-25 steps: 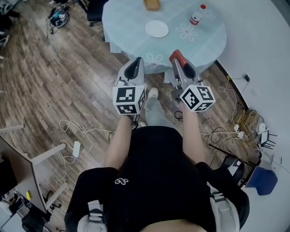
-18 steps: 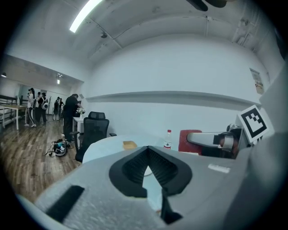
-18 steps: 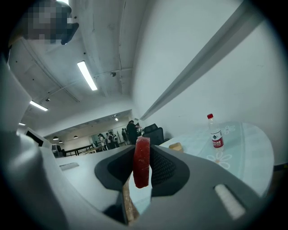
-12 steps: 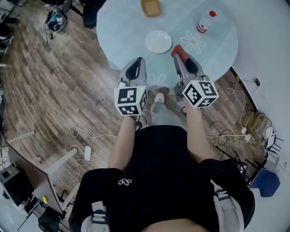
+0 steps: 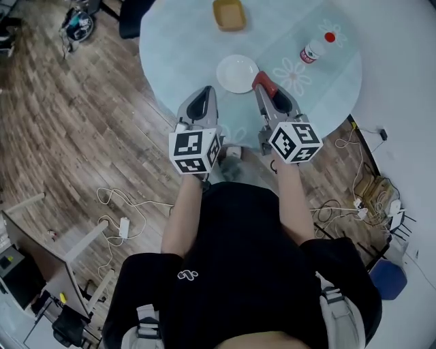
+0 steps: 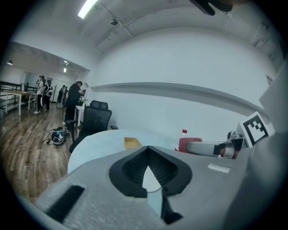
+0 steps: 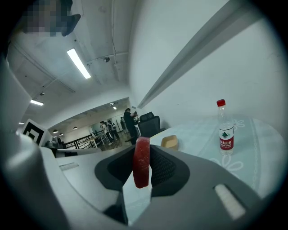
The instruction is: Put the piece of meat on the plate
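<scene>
A white plate [image 5: 237, 73] lies on the round pale-blue table [image 5: 184, 48], just beyond both grippers. My right gripper [image 5: 266, 86] is shut on a red piece of meat [image 5: 263, 82], which hangs over the table's near part, right of the plate. In the right gripper view the meat [image 7: 141, 164] stands upright between the pads of the gripper [image 7: 143, 149]. My left gripper [image 5: 203, 97] sits left of the plate with its tips together and nothing in them. The left gripper view shows its jaws [image 6: 147, 148] meeting, with the meat [image 6: 188, 144] off to the right.
A yellow tray [image 5: 229, 15] sits at the table's far side and a water bottle [image 5: 312, 50] with a red cap at the right. A dark office chair [image 5: 131, 15] stands behind the table. Cables and a power strip [image 5: 123, 226] lie on the wooden floor.
Both grippers have travelled forward together, from over the floor to over the table's near edge. The plate is now close in front of them. The meat stays in the right gripper.
</scene>
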`<control>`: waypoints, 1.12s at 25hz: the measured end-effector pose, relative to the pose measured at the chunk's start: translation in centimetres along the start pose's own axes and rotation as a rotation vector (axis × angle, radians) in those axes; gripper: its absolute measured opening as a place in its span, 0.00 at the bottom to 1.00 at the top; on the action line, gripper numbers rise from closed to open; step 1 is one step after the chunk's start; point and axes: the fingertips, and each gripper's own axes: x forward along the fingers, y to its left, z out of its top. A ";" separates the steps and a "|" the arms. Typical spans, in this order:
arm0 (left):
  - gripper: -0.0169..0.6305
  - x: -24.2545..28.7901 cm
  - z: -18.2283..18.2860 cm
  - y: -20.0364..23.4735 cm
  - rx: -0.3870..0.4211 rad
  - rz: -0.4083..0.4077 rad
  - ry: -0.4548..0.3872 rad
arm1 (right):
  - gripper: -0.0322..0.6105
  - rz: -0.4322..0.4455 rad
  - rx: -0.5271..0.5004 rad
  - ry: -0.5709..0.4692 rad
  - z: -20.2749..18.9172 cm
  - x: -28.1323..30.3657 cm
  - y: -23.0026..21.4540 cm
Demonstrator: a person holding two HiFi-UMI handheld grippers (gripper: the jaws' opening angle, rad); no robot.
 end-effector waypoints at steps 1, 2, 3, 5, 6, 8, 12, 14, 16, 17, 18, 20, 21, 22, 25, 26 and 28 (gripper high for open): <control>0.02 0.4 0.0 0.4 -0.004 -0.002 0.005 | 0.21 -0.002 -0.001 0.008 -0.1 0.5 0.1; 0.02 0.8 0.0 0.8 -0.008 -0.006 0.012 | 0.21 -0.004 -0.003 0.018 -0.3 1.0 0.1; 0.02 1.2 0.1 1.1 -0.012 -0.010 0.018 | 0.21 -0.007 -0.006 0.028 -0.5 1.5 0.2; 0.02 2.0 0.3 1.6 -0.014 -0.024 0.030 | 0.21 -0.024 -0.007 0.046 -1.0 2.3 0.2; 0.02 2.5 0.3 1.8 -0.013 -0.032 0.037 | 0.21 -0.036 -0.008 0.058 -1.3 2.7 0.0; 0.02 3.4 0.2 2.1 -0.013 -0.044 0.051 | 0.21 -0.070 -0.021 0.090 -2.0 3.5 -0.9; 0.02 4.6 -0.4 2.2 -0.009 -0.068 0.096 | 0.21 -0.126 -0.084 0.178 -3.7 5.8 -3.3; 0.02 4.9 -0.8 2.8 -0.008 -0.069 0.115 | 0.21 -0.141 -0.129 0.242 -5.2 7.3 -4.2; 0.02 5.0 -1.1 3.6 -0.009 -0.062 0.128 | 0.21 -0.150 -0.172 0.303 -6.8 8.8 -4.9; 0.02 5.0 -1.3 4.0 -0.012 -0.058 0.133 | 0.21 -0.153 -0.199 0.332 -7.4 9.4 -5.3; 0.02 5.1 -1.5 4.4 -0.017 -0.053 0.137 | 0.21 -0.155 -0.232 0.363 -8.1 10.1 -5.6; 0.02 5.1 -1.9 5.1 -0.026 -0.042 0.146 | 0.21 -0.158 -0.304 0.427 -9.4 11.3 -6.3; 0.02 5.1 -2.0 5.4 -0.028 -0.038 0.150 | 0.21 -0.158 -0.339 0.459 -10.0 11.9 -6.6; 0.02 5.1 -2.0 5.6 -0.028 -0.037 0.153 | 0.21 -0.160 -0.372 0.490 -10.5 12.4 -7.0; 0.02 5.0 -2.2 6.2 -0.030 -0.031 0.160 | 0.21 -0.184 -0.492 0.599 -11.7 13.5 -8.0; 0.02 4.9 -2.2 6.3 -0.031 -0.028 0.162 | 0.21 -0.199 -0.539 0.638 -12.1 13.7 -8.3; 0.02 5.0 -2.2 6.7 -0.029 -0.020 0.164 | 0.21 -0.222 -0.615 0.697 -12.9 14.3 -8.8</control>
